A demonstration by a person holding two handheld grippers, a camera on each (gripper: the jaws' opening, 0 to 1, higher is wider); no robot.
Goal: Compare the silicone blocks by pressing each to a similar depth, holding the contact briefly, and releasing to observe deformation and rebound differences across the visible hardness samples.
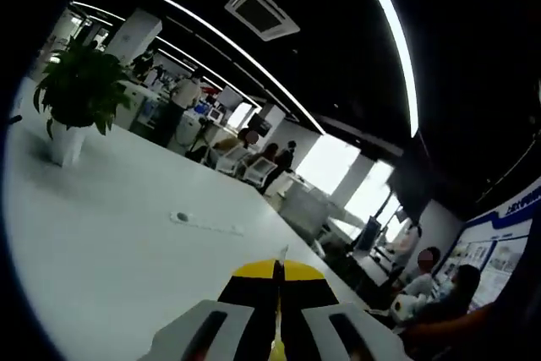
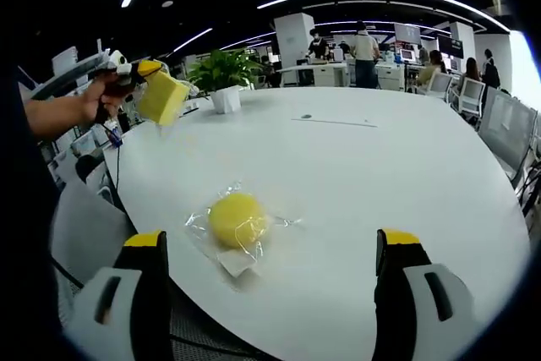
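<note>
A round yellow silicone sample [image 2: 237,219] in a clear plastic wrapper lies on the white table [image 2: 355,175], near its front edge. My right gripper [image 2: 272,243] stands open over it, one jaw on each side and neither touching it. Up at the left a hand holds my left gripper [image 2: 139,69] in the air, shut on a square yellow block [image 2: 163,99] that hangs below its tips. In the left gripper view the left gripper [image 1: 277,272] has its jaws pressed together, with a sliver of wrapper poking out between them. The block itself is hidden there.
A potted plant [image 2: 224,69] [image 1: 80,90] stands at the far end of the table. A thin cable with a small round puck [image 2: 338,122] [image 1: 203,224] lies on the tabletop beyond the sample. Chairs, desks and people fill the office behind.
</note>
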